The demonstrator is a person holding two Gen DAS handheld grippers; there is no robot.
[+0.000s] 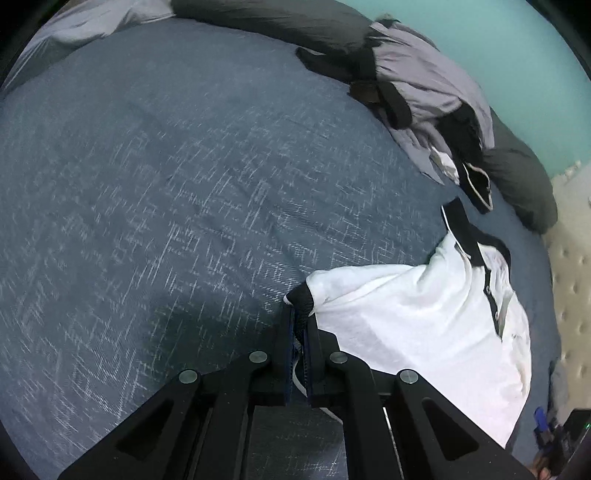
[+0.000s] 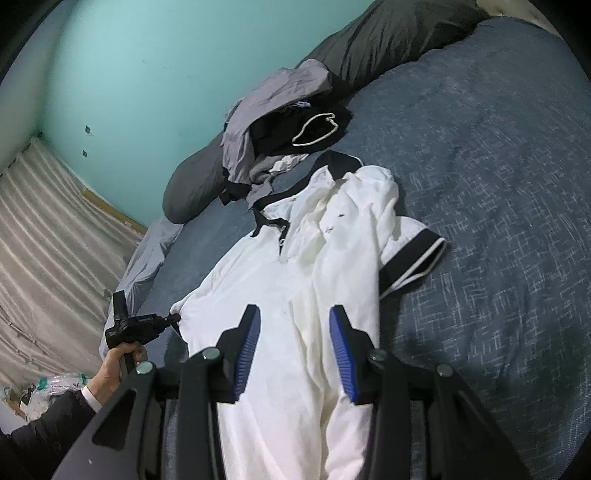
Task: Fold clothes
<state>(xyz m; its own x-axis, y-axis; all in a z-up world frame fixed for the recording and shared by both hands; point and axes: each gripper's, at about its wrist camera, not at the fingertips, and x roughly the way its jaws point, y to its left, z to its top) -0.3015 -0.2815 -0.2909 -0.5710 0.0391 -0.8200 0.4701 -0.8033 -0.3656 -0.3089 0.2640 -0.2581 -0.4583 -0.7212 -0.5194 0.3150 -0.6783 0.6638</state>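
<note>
A white polo shirt [image 2: 295, 266] with black collar and black sleeve cuffs lies face up on the blue bedspread [image 2: 498, 221]. In the left wrist view my left gripper [image 1: 301, 321] is shut on the black cuff [image 1: 301, 299] of one sleeve, and the shirt [image 1: 424, 325] trails off to the right. In the right wrist view my right gripper [image 2: 294, 310] hangs open over the shirt's lower body, with nothing between its blue pads [image 2: 341, 347]. The left gripper [image 2: 140, 325] also shows there at the shirt's left sleeve, held by a hand [image 2: 114, 369].
A heap of grey and black clothes [image 2: 280, 129] lies just beyond the shirt's collar, against dark grey pillows [image 2: 388, 33] and a teal wall [image 2: 147, 74]. A pale quilted mattress [image 2: 44, 240] stands left of the bed. The bedspread [image 1: 166, 184] stretches wide to the shirt's other side.
</note>
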